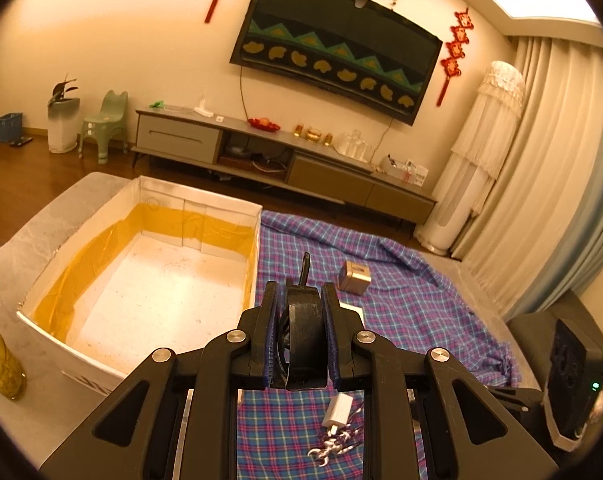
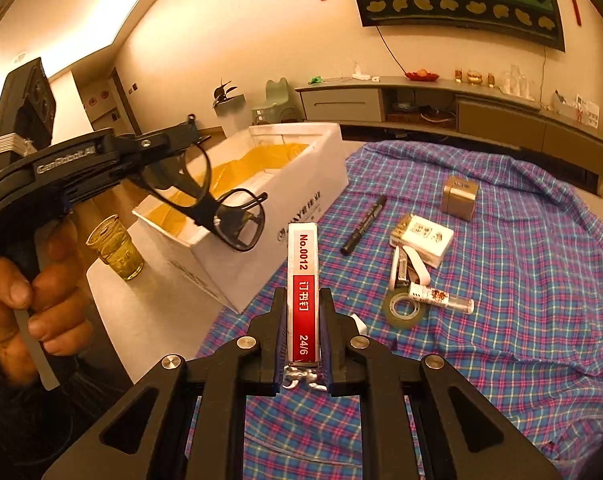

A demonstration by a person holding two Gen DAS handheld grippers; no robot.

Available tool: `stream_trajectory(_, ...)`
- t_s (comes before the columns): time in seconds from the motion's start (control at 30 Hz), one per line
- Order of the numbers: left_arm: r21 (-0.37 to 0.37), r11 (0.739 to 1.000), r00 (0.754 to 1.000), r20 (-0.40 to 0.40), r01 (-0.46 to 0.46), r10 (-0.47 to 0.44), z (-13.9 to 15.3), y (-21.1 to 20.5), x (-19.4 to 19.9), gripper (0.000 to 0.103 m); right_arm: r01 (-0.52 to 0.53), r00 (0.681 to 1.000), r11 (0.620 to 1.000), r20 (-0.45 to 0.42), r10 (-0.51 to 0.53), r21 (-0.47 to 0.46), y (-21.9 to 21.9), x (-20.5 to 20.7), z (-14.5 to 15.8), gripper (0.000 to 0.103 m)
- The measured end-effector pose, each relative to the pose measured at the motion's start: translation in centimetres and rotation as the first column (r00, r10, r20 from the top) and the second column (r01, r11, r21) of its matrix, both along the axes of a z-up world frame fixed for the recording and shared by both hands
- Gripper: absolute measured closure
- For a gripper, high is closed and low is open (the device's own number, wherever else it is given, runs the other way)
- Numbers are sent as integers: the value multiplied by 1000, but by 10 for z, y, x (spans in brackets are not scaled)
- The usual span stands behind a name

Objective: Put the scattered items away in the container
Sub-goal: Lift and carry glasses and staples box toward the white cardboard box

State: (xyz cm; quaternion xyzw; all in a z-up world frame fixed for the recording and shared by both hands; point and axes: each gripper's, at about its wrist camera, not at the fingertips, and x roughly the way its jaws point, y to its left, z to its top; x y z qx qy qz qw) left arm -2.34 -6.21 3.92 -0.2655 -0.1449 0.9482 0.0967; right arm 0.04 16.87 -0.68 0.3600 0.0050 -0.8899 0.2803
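1. The white box [image 2: 237, 256] with the yellow lining looks empty, so by my reading nothing is tidied in yet
2. The left gripper [image 1: 300, 336] is clenched on a pair of black glasses [image 2: 221, 208], carried above the box's near rim
3. The right gripper [image 2: 303, 320] is clamped on a red-and-white staple box [image 2: 302, 280], held over the plaid cloth [image 2: 521, 280] at 3 o'clock of the box
4. Left on the cloth: a black marker [image 2: 363, 220], a gold cube [image 2: 459, 196], a white packet [image 2: 423, 238], a tape roll [image 2: 405, 312], a small tube [image 2: 441, 298] and a white charger [image 1: 337, 410]
5. The silvery trinket [image 1: 333, 448] is partly hidden behind the fingers; the box floor's near corner is cut off
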Motion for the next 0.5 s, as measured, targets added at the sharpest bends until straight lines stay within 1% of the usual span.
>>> stream_trajectory(0.2,21,1000,1000,-10,-11,11,6,-9,3,83,18,999,999,-29,-18,30,-9,15,24,88)
stream_trajectory(0.37,33,999,999,-21,-30,31,12,-15,0,83,7,999,999,-38,-5,42,-20,23,37,88)
stream_trajectory(0.5,51,998,999,-14,-46,47,13,-19,-4,83,-5,999,1000,-43,7,30,-21,24,45,88)
